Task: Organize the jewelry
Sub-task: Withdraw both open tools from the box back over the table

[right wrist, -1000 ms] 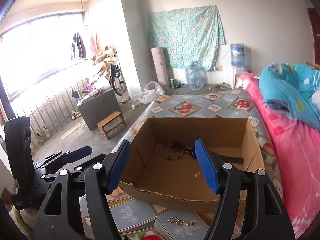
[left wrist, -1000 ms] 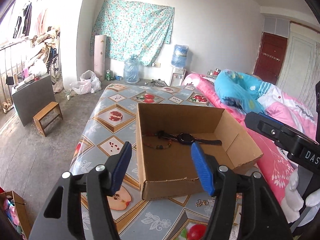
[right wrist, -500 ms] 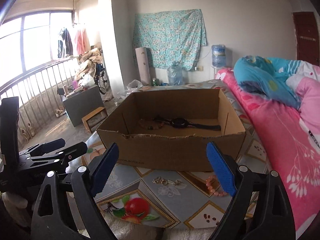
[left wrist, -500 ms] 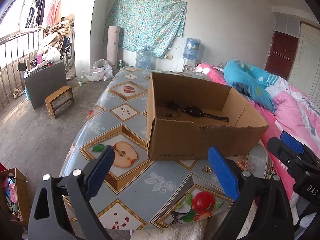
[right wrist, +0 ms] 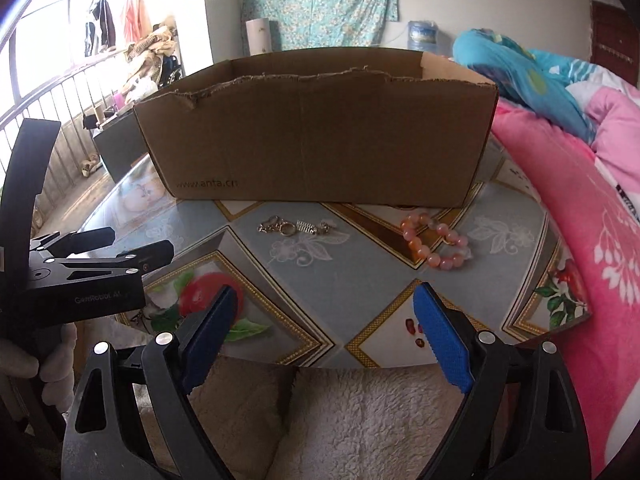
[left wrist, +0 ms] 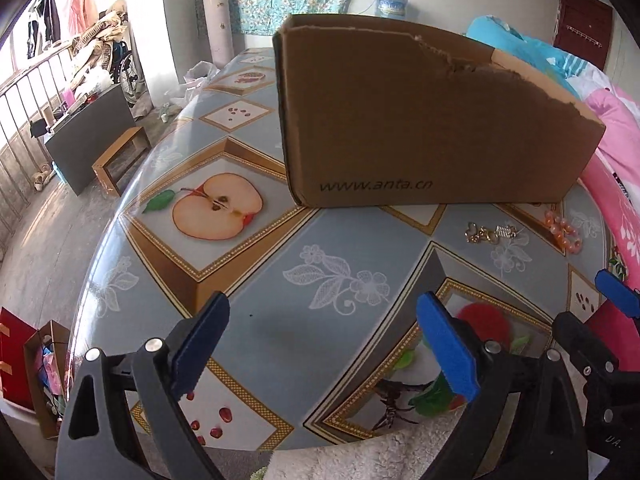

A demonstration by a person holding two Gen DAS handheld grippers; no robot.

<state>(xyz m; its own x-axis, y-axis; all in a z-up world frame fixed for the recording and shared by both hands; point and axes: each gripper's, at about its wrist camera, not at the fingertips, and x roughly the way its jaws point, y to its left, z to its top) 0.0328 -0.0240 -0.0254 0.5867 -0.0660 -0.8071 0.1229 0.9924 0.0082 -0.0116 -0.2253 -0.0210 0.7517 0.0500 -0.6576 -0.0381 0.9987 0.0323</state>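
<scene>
A cardboard box stands on a table covered with a fruit-patterned cloth. Its near wall has a torn top edge and bears printed lettering low on the left. From this low angle the inside of the box cannot be seen.

Two pieces of jewelry lie on the cloth in front of the box, outside it. A pink bead bracelet rests just before the box's right front corner. A metal chain with rings, a spring and a clasp lies to the left of the bracelet, apart from it and close to the box wall. In the left wrist view the same chain and bracelet appear at the right side of the table.

The left gripper is held over the near edge of the table, its blue pads wide apart with nothing between them; a red fruit print on the cloth shows just past the right pad. The right gripper is likewise over the near edge, blue pads wide apart and clamped on nothing; the bracelet lies ahead of it, slightly to the right. Neither gripper touches the jewelry or the box.

A white fleecy cloth lies below the table edge, under both grippers. A pink quilt borders the table on the right. A flowered cloth hangs on the far wall.
</scene>
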